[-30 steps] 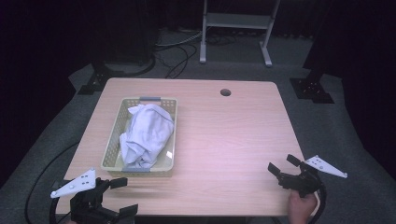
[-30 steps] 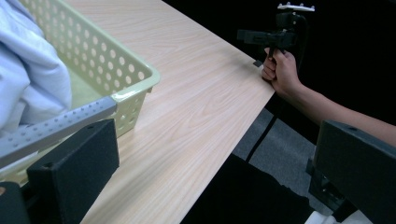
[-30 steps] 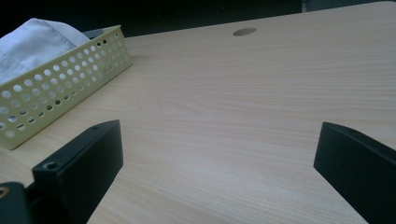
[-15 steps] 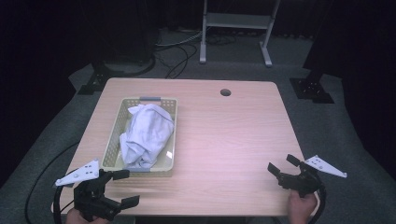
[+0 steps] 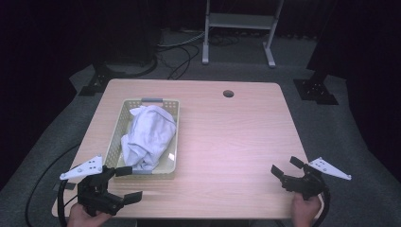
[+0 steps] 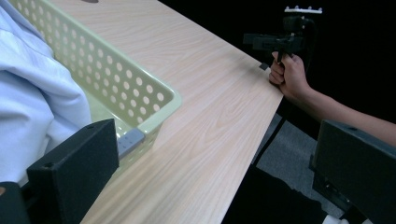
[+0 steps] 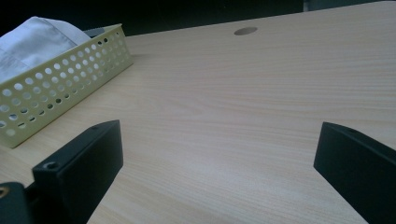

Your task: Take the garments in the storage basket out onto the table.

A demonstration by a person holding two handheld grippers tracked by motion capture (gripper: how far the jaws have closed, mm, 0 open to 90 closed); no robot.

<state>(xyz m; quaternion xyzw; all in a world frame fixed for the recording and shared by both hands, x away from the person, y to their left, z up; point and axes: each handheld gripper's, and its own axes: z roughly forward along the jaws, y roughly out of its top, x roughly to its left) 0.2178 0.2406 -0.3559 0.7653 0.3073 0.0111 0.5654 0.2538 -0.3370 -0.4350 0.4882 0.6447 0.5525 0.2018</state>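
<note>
No readable text, label, brand, number or sign anywhere, pale green perforated basket (image 5: 171, 137) plain, white cloth (image 5: 147, 137) unmarked, wooden table (image 5: 236, 142) bare of print, any fine marking on the grippers perhaps too small to make out

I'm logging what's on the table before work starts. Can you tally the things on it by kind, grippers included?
Perforated pale green basket: 1
White cloth bundle, lying in the basket: 1
Handheld grippers, both open: 2, the left gripper and the right gripper
Total: 4
</note>
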